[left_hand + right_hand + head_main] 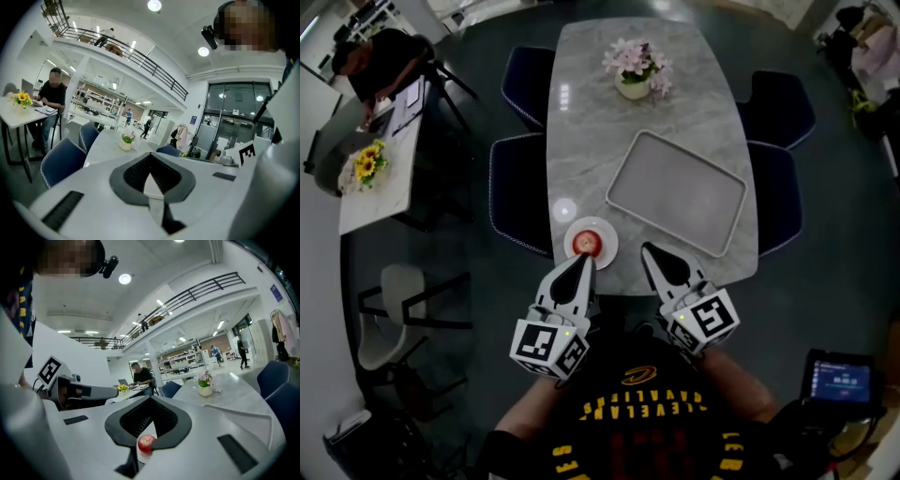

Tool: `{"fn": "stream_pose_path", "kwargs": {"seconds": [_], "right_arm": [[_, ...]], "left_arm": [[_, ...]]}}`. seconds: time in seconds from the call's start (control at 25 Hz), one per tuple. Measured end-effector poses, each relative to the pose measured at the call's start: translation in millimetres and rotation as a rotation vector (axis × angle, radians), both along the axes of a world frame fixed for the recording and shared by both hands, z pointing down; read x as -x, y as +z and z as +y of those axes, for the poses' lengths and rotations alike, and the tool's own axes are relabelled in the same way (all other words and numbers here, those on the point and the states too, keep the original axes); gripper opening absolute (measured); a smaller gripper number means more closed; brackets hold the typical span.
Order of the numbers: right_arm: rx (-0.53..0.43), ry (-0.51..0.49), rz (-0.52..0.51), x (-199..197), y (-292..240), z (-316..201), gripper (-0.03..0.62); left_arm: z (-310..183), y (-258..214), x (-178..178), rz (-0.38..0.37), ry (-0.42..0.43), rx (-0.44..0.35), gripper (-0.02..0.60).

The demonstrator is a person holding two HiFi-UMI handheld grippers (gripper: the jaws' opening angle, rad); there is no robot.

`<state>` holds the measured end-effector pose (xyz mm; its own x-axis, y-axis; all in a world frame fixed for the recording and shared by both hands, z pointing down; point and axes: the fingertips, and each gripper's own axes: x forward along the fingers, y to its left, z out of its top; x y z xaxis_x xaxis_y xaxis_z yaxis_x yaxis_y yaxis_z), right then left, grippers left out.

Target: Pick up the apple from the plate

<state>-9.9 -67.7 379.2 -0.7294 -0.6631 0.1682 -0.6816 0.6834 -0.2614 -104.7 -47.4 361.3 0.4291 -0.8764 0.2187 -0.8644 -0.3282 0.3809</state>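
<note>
Far upper left in the head view, 1 person (pixel 380 61) sits at a side desk (pixel 370 202) with a bunch of sunflowers (pixel 367 164) on it. Sliding right, 2 dark blue chairs (pixel 516 192) line the left side of the marble table (pixel 675 103).

Now the table's near edge, lower centre of the frame. There's the white plate (pixel 610 240), and the apple (pixel 586 244) sits right in the middle of it, red and untouched. The left gripper (pixel 584 259) reaches in from below with its 2 jaws pinched together to a point and nothing between them. That point overlaps the plate's lower rim just under the apple, and whether it touches the plate I can't tell. The left gripper view shows the same: pads meeting at the tip, empty.

Upper centre, a pot of pink flowers (pixel 636 70). Right of centre, a grey tray (pixel 675 192) lies at an angle on the table.

The right gripper (pixel 645 248) sits just right of the plate, near the tray's lower corner. Its jaws are also pressed together and empty, clear of the apple. In the right gripper view the apple shows through the slot below the joined tips.

2 more chairs stand along the table's right side, and a small lit screen (pixel 842 378) glows at lower right.
</note>
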Motion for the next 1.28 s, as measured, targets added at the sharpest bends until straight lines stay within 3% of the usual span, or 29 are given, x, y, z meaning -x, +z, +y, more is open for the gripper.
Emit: {"fn": "stream_pose_path", "kwargs": {"seconds": [0.2,0.48,0.68,1.04,1.28], "right_arm": [[-0.088,-0.005,0.003,-18.2,-38.0,15.5,0.006],[-0.142,0.002,-0.043,-35.3,-69.4,28.1,0.006],[-0.180,0.029,-0.029,-44.0,-72.5,38.2,0.006],[-0.218,0.014,0.013,-46.8,-60.6,49.8,0.006],[-0.221,0.028,0.020,-39.9,-79.3,67.6,0.006]], "left_arm": [[12.9,-47.8,-24.1,-0.008,0.023,-0.088,0.002],[27.9,-75.9,-61.6,0.053,0.114,-0.124,0.002],[36.9,-84.5,-73.3,0.016,0.090,-0.187,0.002],[44.6,-66.5,-84.1,-0.017,0.101,-0.186,0.002],[64.5,-84.1,-71.4,-0.023,0.092,-0.194,0.002]]}}
